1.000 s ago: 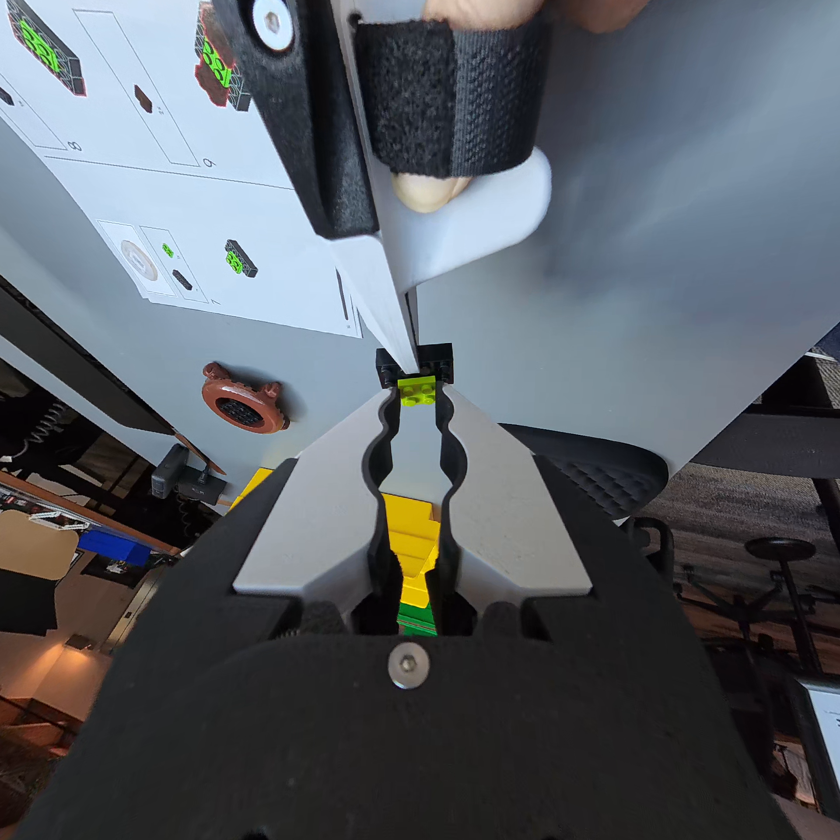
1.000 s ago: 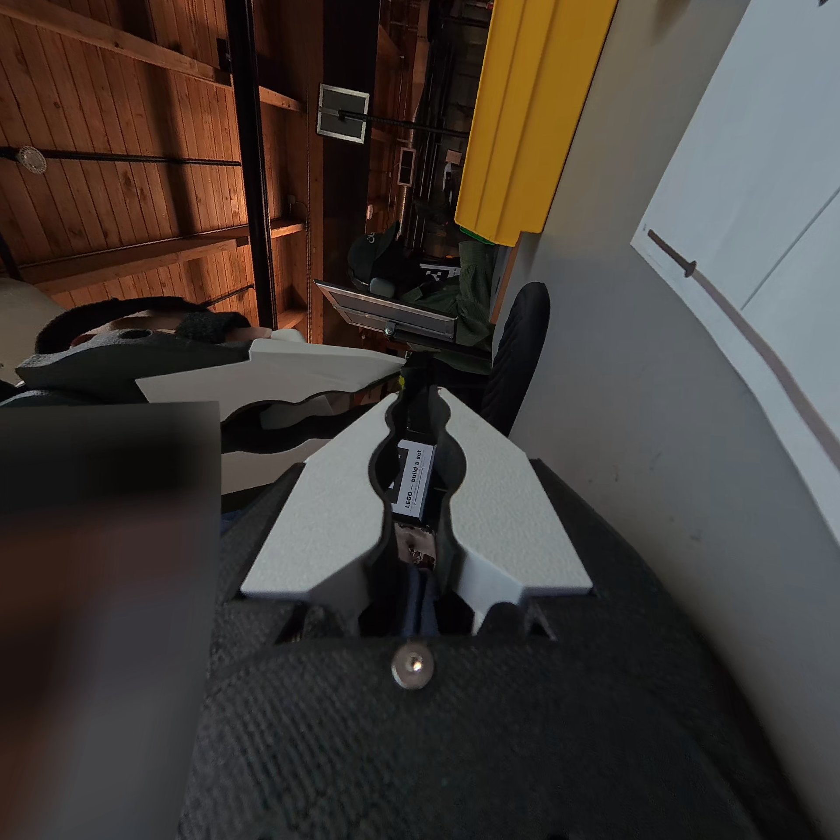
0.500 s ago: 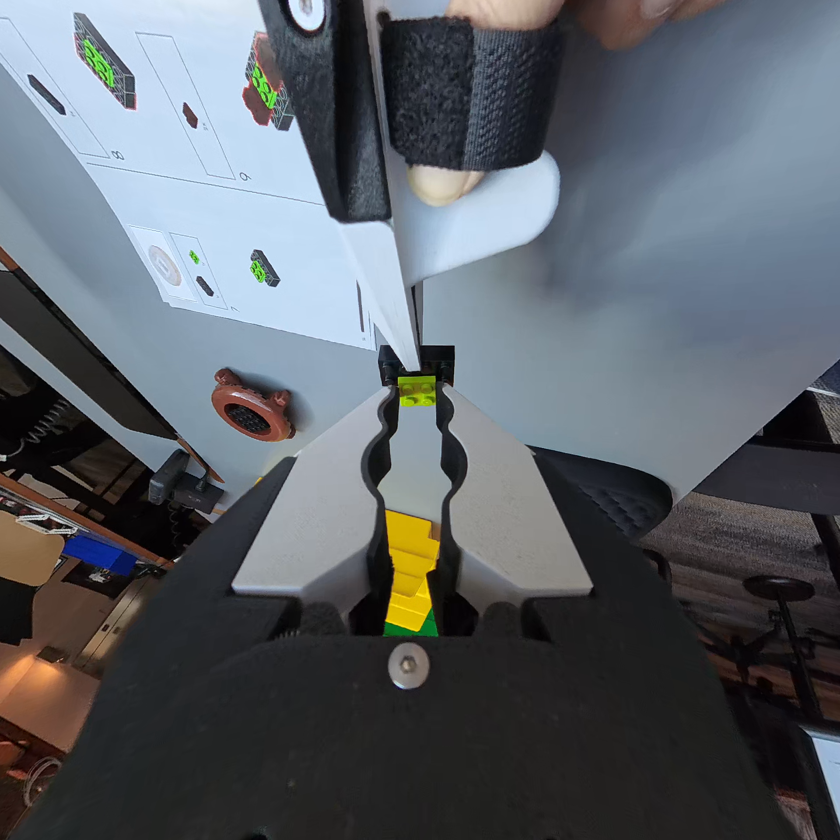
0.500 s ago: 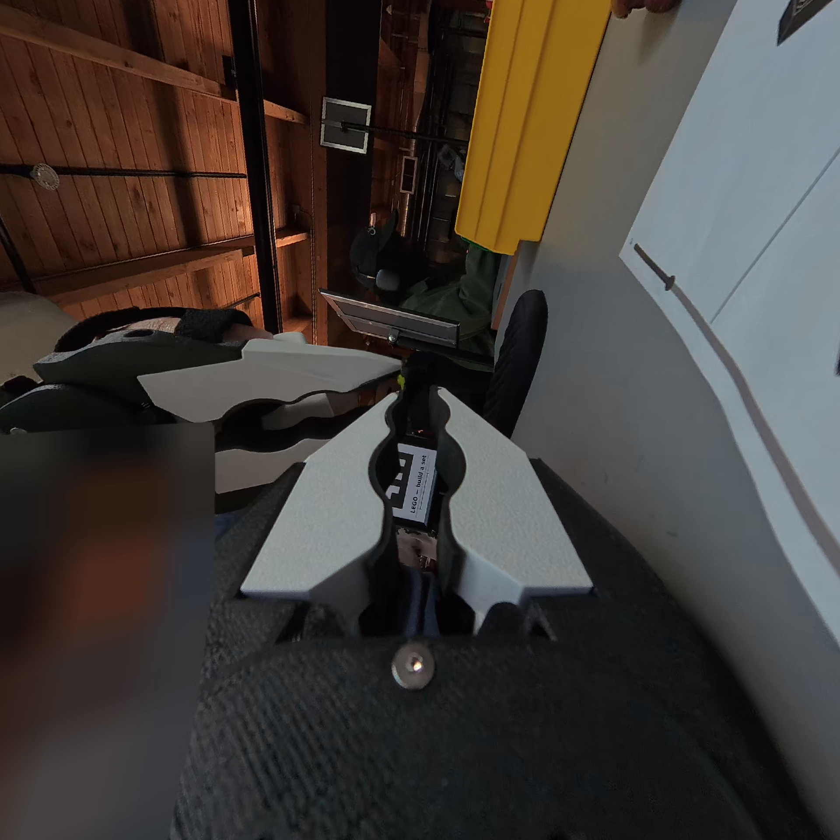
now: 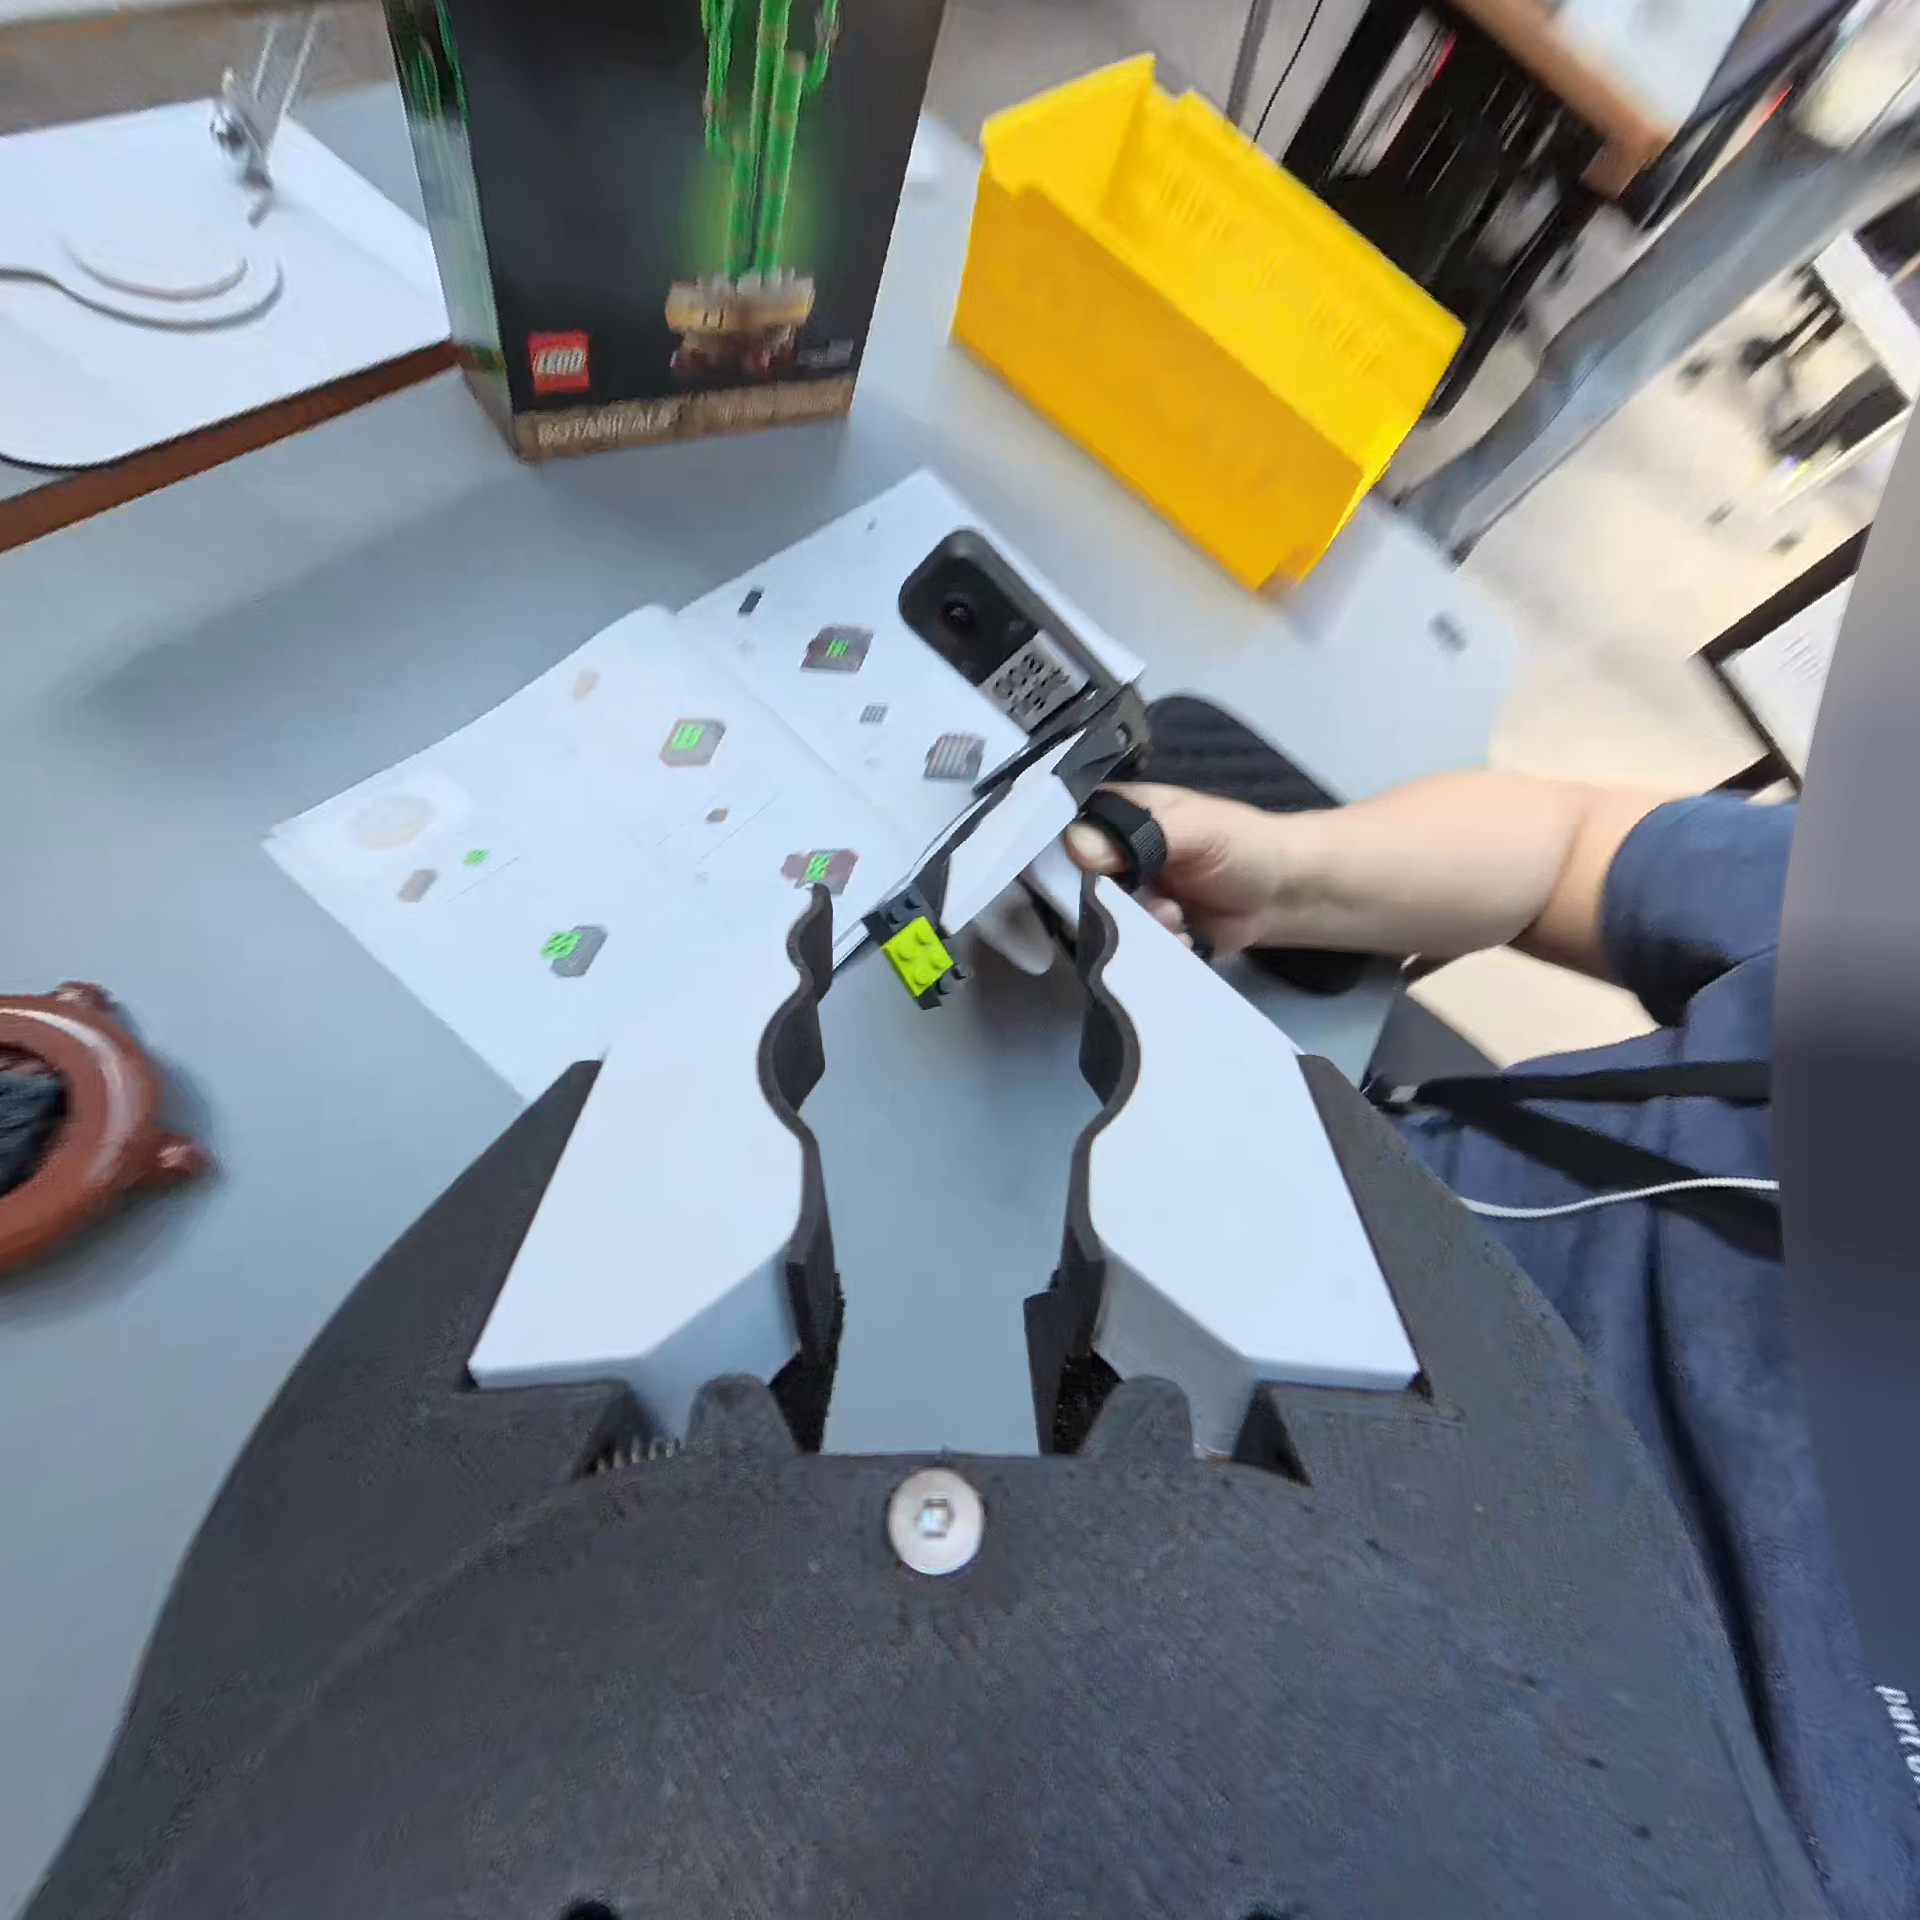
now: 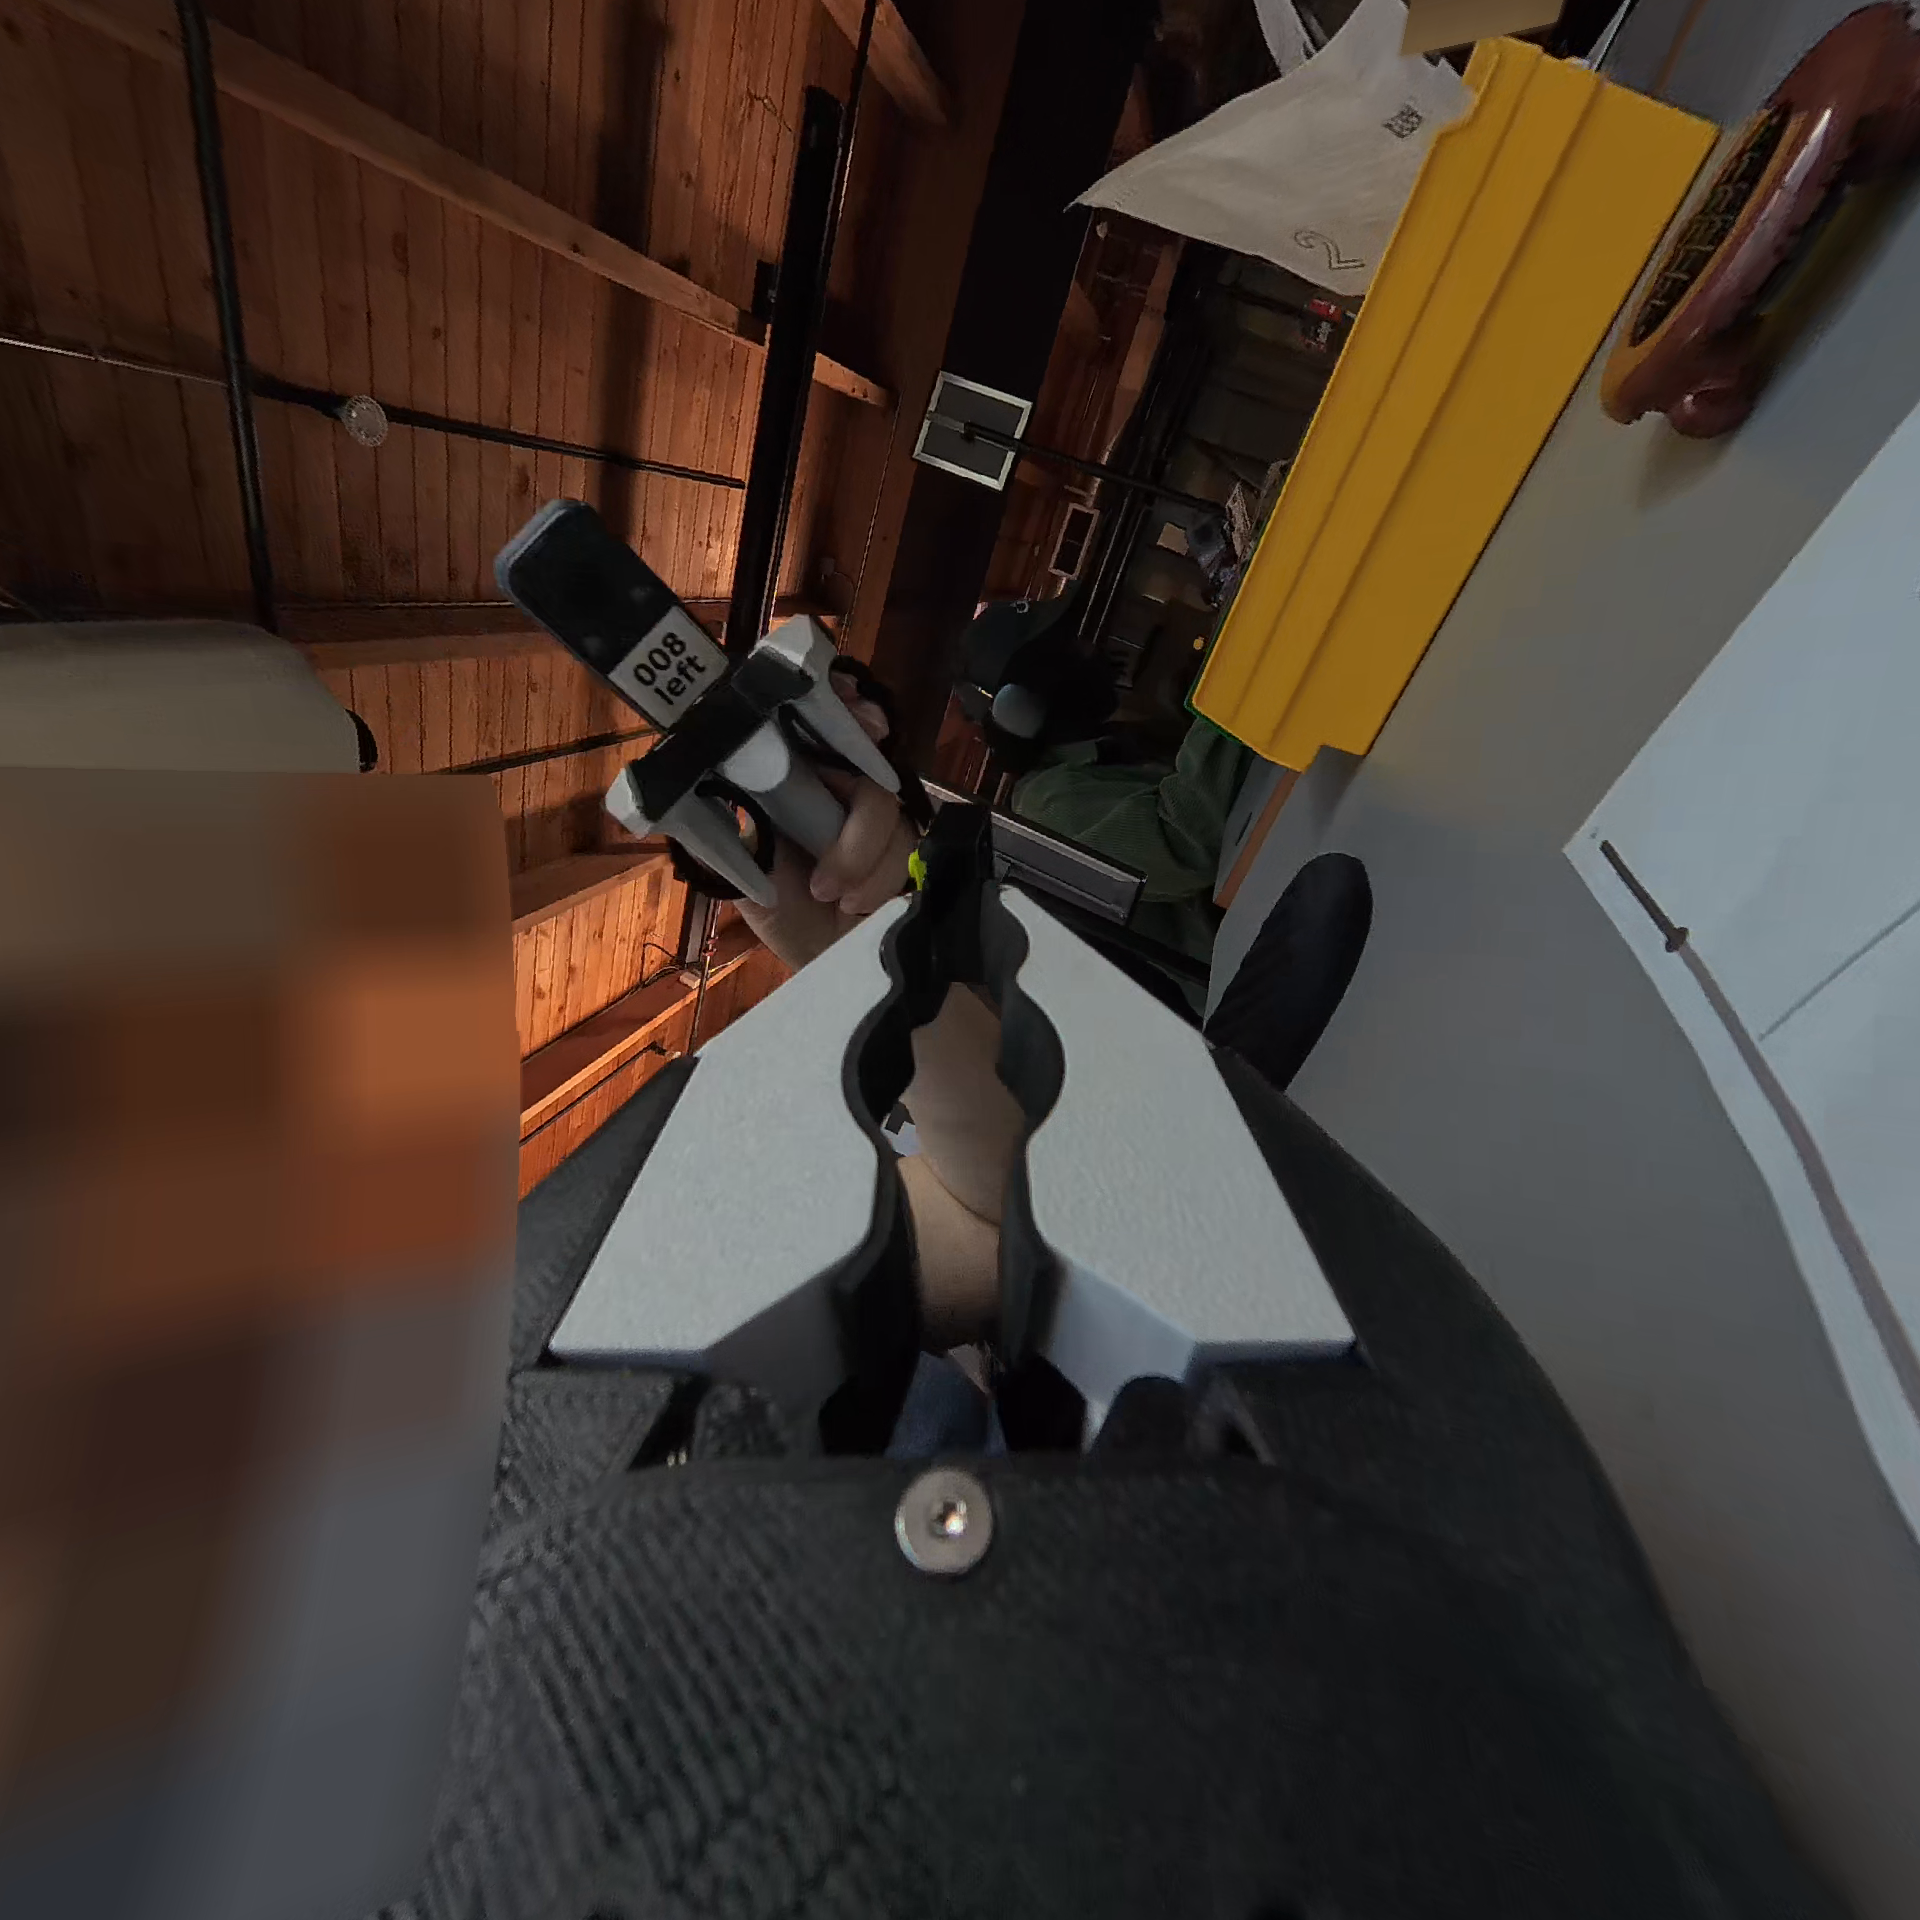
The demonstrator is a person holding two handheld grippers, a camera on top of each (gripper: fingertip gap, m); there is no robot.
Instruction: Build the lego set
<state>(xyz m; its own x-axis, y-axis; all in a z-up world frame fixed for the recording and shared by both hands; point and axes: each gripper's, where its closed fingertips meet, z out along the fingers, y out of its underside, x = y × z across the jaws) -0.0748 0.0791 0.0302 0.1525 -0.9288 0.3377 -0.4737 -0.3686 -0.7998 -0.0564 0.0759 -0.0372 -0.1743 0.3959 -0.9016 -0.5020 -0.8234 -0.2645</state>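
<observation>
My right gripper (image 6: 951, 902) is shut on a small black brick (image 6: 961, 847) that has a lime plate (image 5: 918, 953) pressed onto it. In the left wrist view it holds this piece in the air over the grey table, just past my left fingertips. My left gripper (image 5: 951, 914) is open and empty, its jaws wide apart, a short way in front of the piece. The right wrist view shows the left gripper (image 6: 758, 774) farther off, held in a hand. The instruction sheet (image 5: 644, 790) lies flat on the table beyond.
A brown round Lego base (image 5: 62, 1122) lies at the left on the grey table (image 5: 260, 644). The set's box (image 5: 665, 208) stands at the back, with a yellow bin (image 5: 1195, 343) to its right. A person's hand and blue sleeve (image 5: 1704, 894) come in from the right. The tips of one gripper are about 7 cm away from the tips of the other.
My left gripper has opened, let go of the lime plate and swung back from it. The plate stays on the black brick in my right gripper.
</observation>
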